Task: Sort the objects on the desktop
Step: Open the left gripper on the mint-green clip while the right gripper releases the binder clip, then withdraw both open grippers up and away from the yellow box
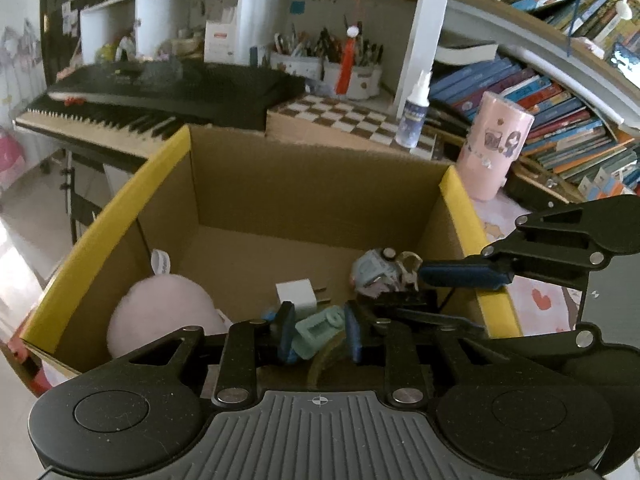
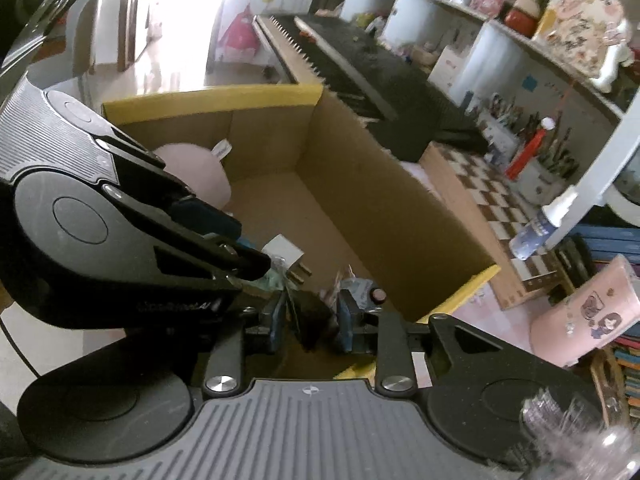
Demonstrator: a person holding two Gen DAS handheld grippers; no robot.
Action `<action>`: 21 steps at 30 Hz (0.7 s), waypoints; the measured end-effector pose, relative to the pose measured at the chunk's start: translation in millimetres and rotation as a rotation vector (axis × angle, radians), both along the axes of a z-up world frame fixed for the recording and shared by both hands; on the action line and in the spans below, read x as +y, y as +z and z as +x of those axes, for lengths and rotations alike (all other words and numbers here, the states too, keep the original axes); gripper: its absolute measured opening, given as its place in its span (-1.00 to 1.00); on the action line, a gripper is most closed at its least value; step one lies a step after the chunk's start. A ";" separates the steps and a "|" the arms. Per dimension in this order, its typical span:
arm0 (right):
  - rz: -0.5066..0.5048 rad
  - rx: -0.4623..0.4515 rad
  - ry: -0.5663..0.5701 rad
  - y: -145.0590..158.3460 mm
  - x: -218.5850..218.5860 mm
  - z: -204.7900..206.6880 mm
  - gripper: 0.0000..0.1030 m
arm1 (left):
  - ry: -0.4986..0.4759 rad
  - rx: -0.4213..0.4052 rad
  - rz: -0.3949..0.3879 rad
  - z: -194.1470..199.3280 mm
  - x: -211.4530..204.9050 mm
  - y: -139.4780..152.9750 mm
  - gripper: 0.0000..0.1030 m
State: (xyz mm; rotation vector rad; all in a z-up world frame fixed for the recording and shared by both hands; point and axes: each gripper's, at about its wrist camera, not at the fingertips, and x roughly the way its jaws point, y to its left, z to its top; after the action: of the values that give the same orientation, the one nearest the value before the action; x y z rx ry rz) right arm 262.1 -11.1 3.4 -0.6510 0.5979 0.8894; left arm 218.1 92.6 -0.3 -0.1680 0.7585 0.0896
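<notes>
Cluttered shelves and a keyboard back the bench. Left wrist view: left gripper [image 1: 318,334], over the cardboard box [image 1: 280,184], jaws slightly apart around a mint-green item [image 1: 318,330], seemingly releasing it beside the white charger plug [image 1: 298,294] and pink plush [image 1: 160,312]. Right wrist view: right gripper [image 2: 310,320], jaws slightly parted around a dark item [image 2: 310,318]; withdrawing comes next.

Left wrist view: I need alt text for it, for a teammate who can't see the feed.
The left tongs hang over an open cardboard box, a mint-green object between their pads. In the box lie a pink plush, a white charger plug and a pale blue watch; the right tongs reach in beside it.
</notes>
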 end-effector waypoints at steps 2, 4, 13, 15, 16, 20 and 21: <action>0.017 -0.014 -0.028 3.2 -4.2 -3.0 -0.40 | -0.003 -0.023 -0.002 -4.4 -0.9 4.8 -0.22; 0.042 -0.033 -0.055 6.8 -10.3 -6.8 -0.35 | -0.003 -0.053 -0.004 -10.1 -1.6 9.7 -0.10; 0.138 -0.103 -0.191 25.9 -38.5 -33.6 -0.21 | -0.037 -0.155 0.023 -34.8 -11.7 28.0 0.20; 0.161 -0.106 -0.233 28.7 -44.8 -39.4 -0.21 | -0.046 -0.174 0.028 -40.9 -12.7 31.1 0.32; 0.173 -0.108 -0.254 29.8 -47.6 -42.3 -0.21 | -0.050 -0.186 0.032 -45.0 -13.4 33.0 0.34; 0.218 -0.127 -0.354 34.4 -60.0 -58.0 -0.21 | -0.066 -0.216 0.042 -60.5 -14.8 38.0 0.42; 0.231 -0.130 -0.378 35.5 -63.3 -62.5 -0.20 | -0.068 -0.222 0.045 -64.7 -14.5 38.7 0.45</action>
State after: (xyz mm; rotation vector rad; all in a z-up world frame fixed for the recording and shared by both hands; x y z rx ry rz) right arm 199.6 -74.4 38.9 -0.3666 0.4723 0.5460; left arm 153.4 78.1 38.4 -0.1074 0.5398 0.0226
